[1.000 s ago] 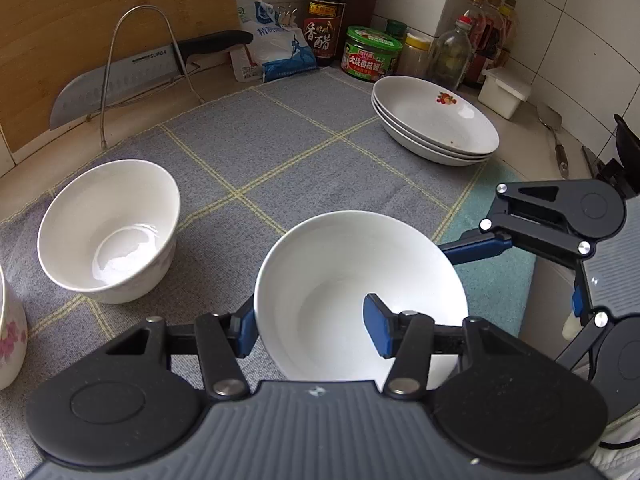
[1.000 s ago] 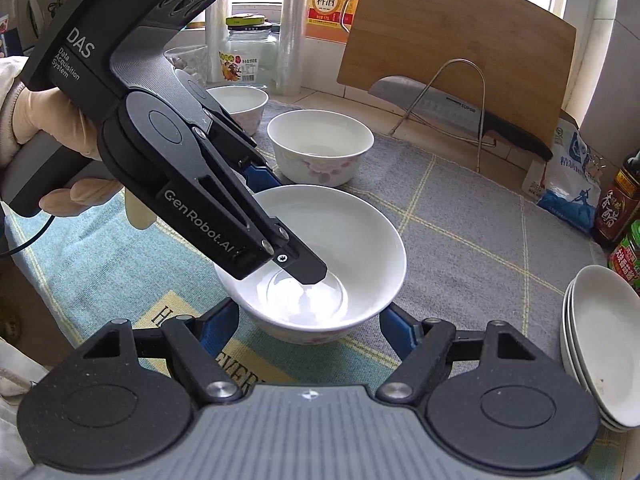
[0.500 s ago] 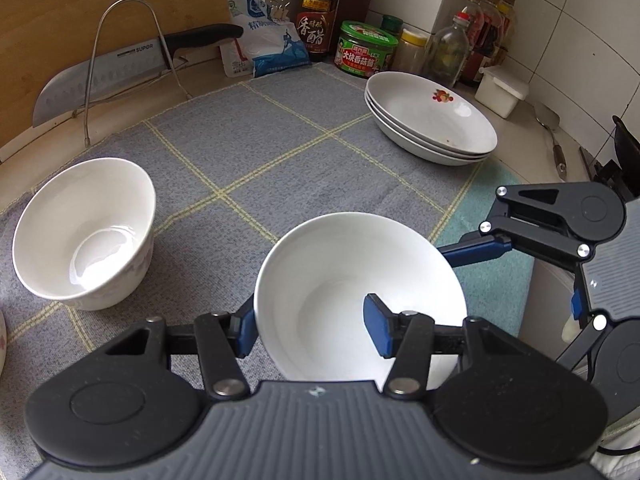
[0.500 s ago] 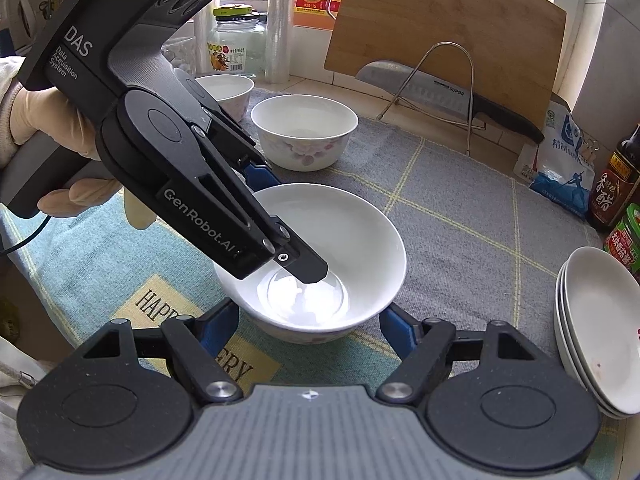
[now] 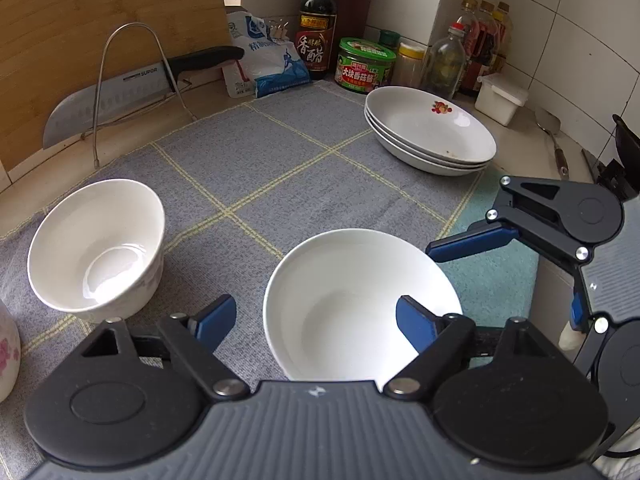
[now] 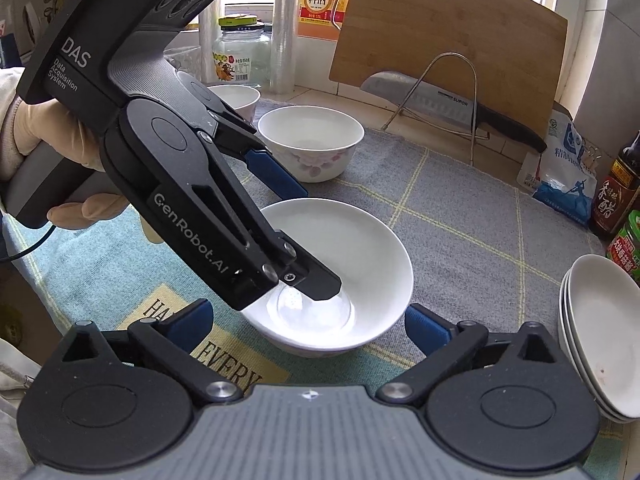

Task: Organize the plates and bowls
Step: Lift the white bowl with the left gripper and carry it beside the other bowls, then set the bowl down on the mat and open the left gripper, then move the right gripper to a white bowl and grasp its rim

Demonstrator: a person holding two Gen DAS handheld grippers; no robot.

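Left gripper (image 5: 312, 320): jaws have just been opening; now standing released, 1 pad outside the white bowl (image 5: 360, 304), 1 pad inside over the rim; neither pressing on it.
Right gripper (image 6: 308, 324): jaws have just been opening; now spread wide to either side of the same bowl, pads clear of its wall.
White bowl: sitting upright on the grey checked mat (image 5: 256, 168), between both grippers.
Gloved hand (image 6: 44, 128): gripping the left tool's handle.
Second bowl (image 5: 96, 248): standing apart to the left, empty.
Stack of 3 plates (image 5: 432, 132): resting at the mat's far right corner.
Beyond: cleaver (image 5: 116, 100) lying in a wire rack, against the cutting board (image 5: 104, 12).
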